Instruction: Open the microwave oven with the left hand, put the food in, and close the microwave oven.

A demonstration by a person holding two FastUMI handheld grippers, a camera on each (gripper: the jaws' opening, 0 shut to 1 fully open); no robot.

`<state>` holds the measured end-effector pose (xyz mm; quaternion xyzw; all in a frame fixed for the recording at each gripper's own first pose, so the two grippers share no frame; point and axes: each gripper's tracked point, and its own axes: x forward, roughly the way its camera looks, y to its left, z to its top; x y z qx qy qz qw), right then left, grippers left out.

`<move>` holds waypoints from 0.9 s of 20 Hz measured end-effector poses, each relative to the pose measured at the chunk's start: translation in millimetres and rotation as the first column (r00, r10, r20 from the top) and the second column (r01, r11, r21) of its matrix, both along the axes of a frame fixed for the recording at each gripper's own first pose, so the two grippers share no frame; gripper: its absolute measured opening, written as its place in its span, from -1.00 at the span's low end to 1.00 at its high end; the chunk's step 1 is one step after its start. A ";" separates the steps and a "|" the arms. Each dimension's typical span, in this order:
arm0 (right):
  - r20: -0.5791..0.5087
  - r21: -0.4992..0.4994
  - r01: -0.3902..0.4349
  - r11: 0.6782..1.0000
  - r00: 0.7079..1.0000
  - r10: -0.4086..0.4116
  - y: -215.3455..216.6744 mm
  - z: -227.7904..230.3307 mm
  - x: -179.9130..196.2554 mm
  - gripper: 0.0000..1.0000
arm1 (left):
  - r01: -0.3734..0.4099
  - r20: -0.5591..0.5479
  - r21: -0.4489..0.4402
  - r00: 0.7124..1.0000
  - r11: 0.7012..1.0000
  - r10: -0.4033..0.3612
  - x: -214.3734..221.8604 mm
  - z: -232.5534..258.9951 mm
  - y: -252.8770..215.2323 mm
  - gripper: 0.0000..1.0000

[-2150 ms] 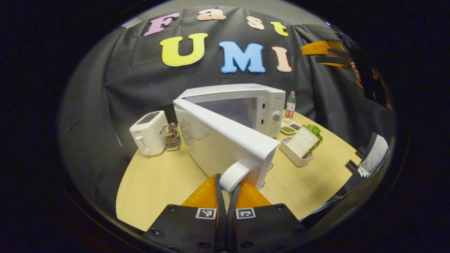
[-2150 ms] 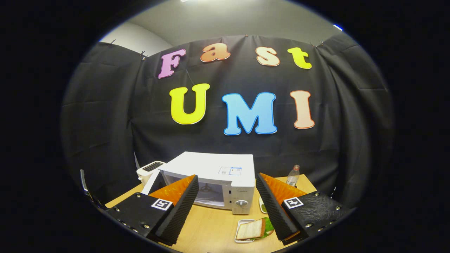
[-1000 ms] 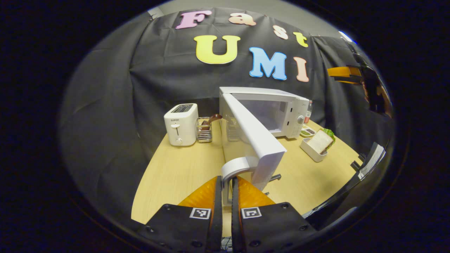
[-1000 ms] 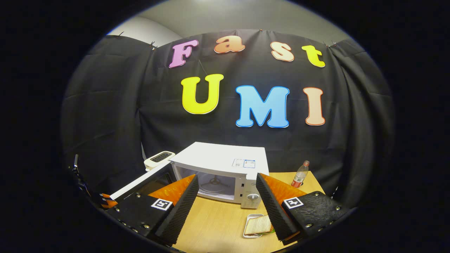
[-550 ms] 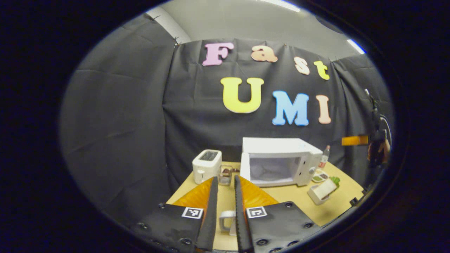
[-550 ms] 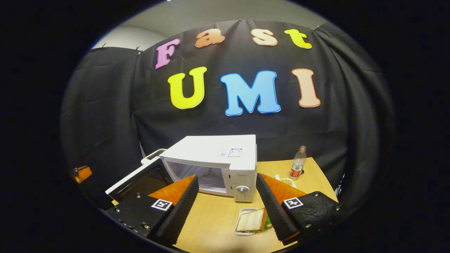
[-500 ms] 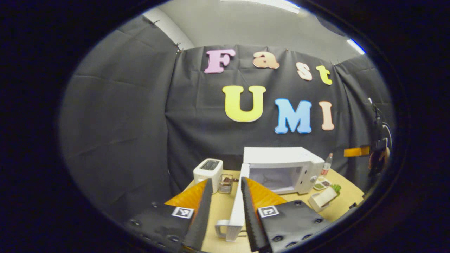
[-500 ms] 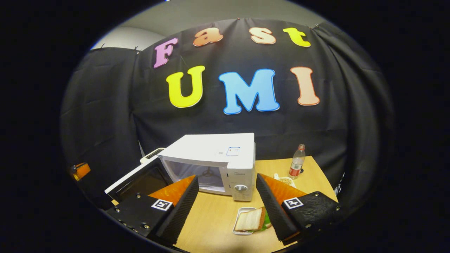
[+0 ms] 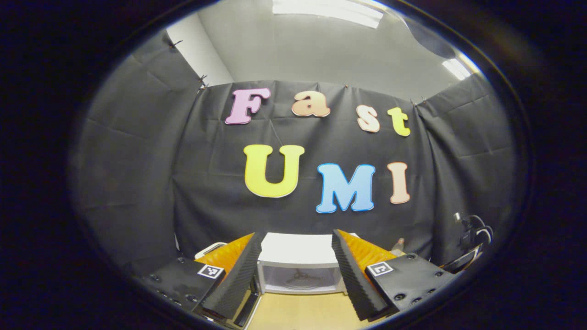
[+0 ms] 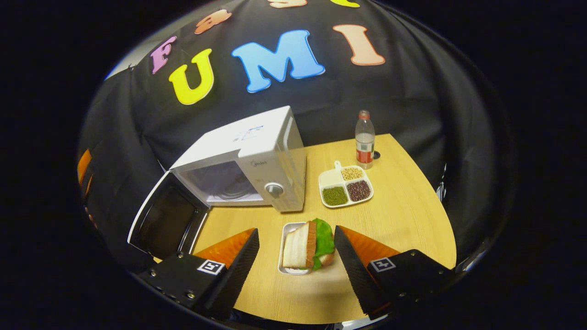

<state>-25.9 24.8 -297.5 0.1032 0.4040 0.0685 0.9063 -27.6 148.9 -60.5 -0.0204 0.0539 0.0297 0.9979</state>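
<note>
Microwave (image 10: 257,160) door is swung open. Sandwich tray (image 10: 305,247) sits on tabletop (image 10: 403,220) btwn right gripper (image 10: 296,256) jaws, spread wide; left gripper (image 9: 296,275) jaws also wide, nothing held. Tray could get tipped if pinched off-centre imo.

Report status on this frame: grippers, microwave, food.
Left hand-held gripper open, empty. Right hand-held gripper open over sandwich tray. Microwave door open. Path clear.

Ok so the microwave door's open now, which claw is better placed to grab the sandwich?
Right. The right claw hangs open with the sandwich in its tray between its fingers. The left claw, also open, faces the microwave, farther back.
</note>
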 end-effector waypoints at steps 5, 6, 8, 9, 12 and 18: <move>-0.140 0.060 0.004 0.998 0.990 0.005 -5.5 -52.3 -7.2 0.99 | 0.013 0.007 0.012 1.000 1.000 -0.013 18.3 14.8 -35.2 0.90; -0.164 0.069 0.004 0.998 0.986 0.007 -6.4 -63.5 -8.7 0.99 | 0.010 0.001 0.019 1.000 1.000 -0.010 20.3 13.8 -39.7 0.91; -0.211 0.087 0.010 0.996 0.977 0.008 -7.7 -84.0 -8.0 0.98 | 0.000 -0.015 0.035 1.000 0.999 0.000 21.7 10.9 -46.4 0.92; -0.233 0.095 0.014 0.995 0.973 0.008 -8.6 -92.8 -6.8 0.98 | -0.005 -0.021 0.040 1.000 0.999 0.006 21.3 9.1 -48.7 0.93; -0.285 0.144 0.030 0.989 0.958 0.012 -3.9 -109.8 -6.3 0.99 | -0.023 -0.047 0.047 0.999 0.999 0.025 16.8 2.6 -54.3 0.96; -0.343 0.236 0.063 0.970 0.939 0.022 9.7 -120.1 -0.2 0.48 | -0.064 -0.082 0.057 0.994 0.996 0.069 10.3 -4.9 -56.4 0.95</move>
